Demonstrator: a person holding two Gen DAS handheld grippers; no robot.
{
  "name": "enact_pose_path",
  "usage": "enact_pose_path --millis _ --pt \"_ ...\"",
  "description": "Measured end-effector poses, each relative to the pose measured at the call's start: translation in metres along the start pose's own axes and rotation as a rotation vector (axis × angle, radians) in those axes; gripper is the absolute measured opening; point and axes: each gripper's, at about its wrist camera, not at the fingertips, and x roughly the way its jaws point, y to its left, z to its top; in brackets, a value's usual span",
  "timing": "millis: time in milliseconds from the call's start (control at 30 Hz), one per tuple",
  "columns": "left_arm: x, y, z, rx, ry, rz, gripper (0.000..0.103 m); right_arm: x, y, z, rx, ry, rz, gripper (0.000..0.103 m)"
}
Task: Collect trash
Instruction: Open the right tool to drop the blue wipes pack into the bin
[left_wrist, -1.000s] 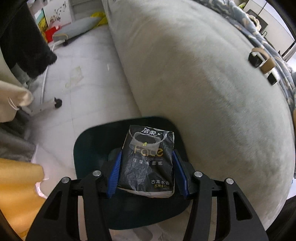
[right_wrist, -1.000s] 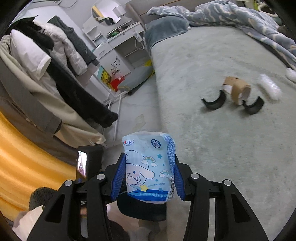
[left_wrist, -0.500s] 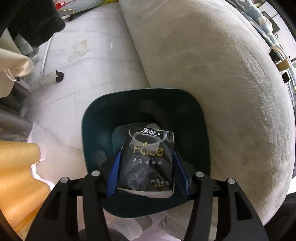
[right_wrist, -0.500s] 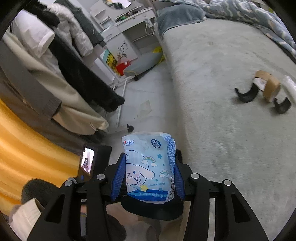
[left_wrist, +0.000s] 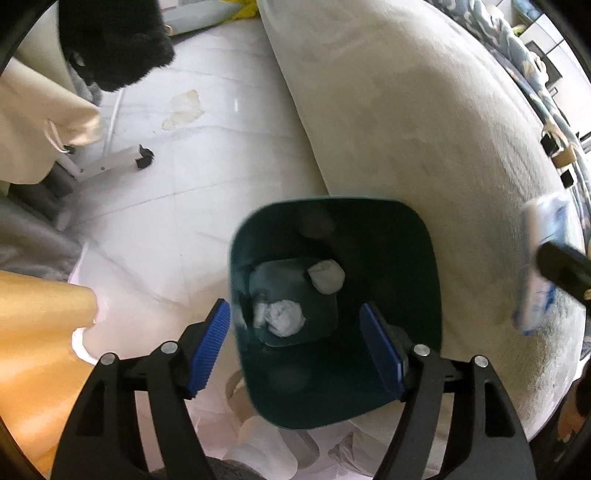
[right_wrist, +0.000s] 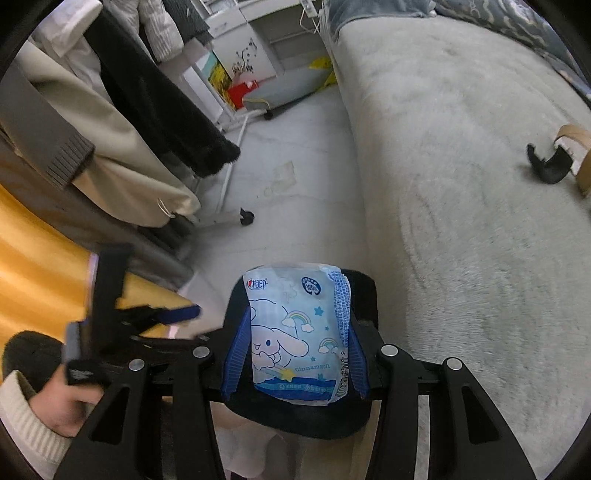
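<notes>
Teal plastic bin (left_wrist: 334, 402) stands on the floor against the bed (right_wrist: 461, 221), directly under the left gripper (left_wrist: 295, 343), whose jaws hang wide apart and empty above crumpled tissues (left_wrist: 284, 317) at the bottom. The right gripper (right_wrist: 295, 354) has its jaws clamped on a pale blue tissue pack (right_wrist: 295, 332) printed "Cinnamoroll" and "100%", poised over the bin's near edge. Judging by this, the drop-off step is in hand: next the right jaws must centre over the opening and release.

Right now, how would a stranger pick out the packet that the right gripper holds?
Find the grey bed, then the dark bin at its side. Above it, the right gripper clamps a pale blue tissue packet printed with a white cartoon dog.
</notes>
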Motion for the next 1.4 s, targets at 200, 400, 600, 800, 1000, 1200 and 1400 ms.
enact_pose_path --millis 200,400,600,800,1000,1200,1400 --pt "-0.024 0.005 0.001 0.010 -0.078 -0.005 0.073 0.024 0.001 -0.005 -0.023 0.055 -0.034 0.048" --pt "-0.049 -0.008 0.004 0.061 -0.164 -0.021 0.069 0.042 0.007 -0.007 -0.042 0.093 -0.057 0.048" --pt "-0.076 -0.015 0.007 0.067 -0.279 -0.052 0.063 0.050 0.013 -0.011 -0.062 0.117 -0.057 0.048" --pt "-0.107 -0.024 0.010 0.083 -0.408 -0.093 0.061 0.054 0.011 -0.018 -0.092 0.134 -0.058 0.056" --pt "-0.127 -0.037 0.012 0.103 -0.467 -0.123 0.060 0.047 0.019 -0.021 -0.145 0.123 -0.041 0.070" --pt "-0.150 -0.050 0.013 0.114 -0.551 -0.151 0.060 0.019 0.020 -0.018 -0.161 0.051 -0.034 0.076" --pt "-0.172 -0.066 0.015 0.120 -0.649 -0.152 0.058 -0.012 0.007 -0.015 -0.150 -0.027 -0.055 0.078"
